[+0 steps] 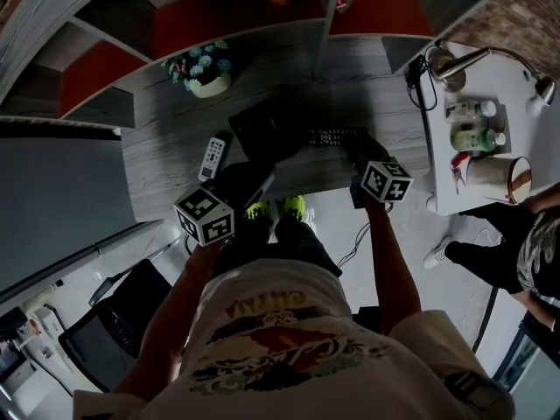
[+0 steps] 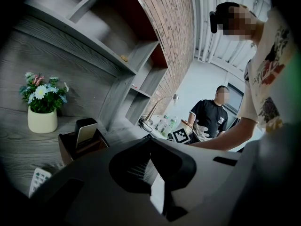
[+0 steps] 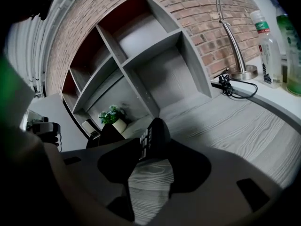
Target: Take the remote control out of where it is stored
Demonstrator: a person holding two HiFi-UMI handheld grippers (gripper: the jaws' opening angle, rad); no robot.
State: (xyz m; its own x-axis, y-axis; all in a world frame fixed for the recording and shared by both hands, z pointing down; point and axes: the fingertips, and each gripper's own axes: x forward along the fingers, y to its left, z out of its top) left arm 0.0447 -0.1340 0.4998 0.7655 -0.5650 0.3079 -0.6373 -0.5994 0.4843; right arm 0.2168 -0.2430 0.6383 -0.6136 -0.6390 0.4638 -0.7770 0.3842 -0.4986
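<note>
Grey wood-grain tabletop (image 1: pixel 171 164) below shelves (image 3: pixel 155 55), brick wall (image 3: pixel 221 8) behind. Flowerpot (image 1: pixel 208 82), dark holder (image 1: pixel 262 129), white remote (image 1: pixel 213 157). Right gripper (image 3: pixel 151 161) apart around black remote control (image 3: pixel 153 136); left gripper (image 2: pixel 153 173) slightly apart, empty.

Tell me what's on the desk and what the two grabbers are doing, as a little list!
Desk: grey wood
Black remote: on the desk, one end between the right gripper's jaws
Right gripper: jaws apart, not squeezing the remote
Left gripper: jaws a little apart, nothing between them
White remote: flat on the desk, left of the black box in the head view
Flower pot: at the back of the desk
</note>
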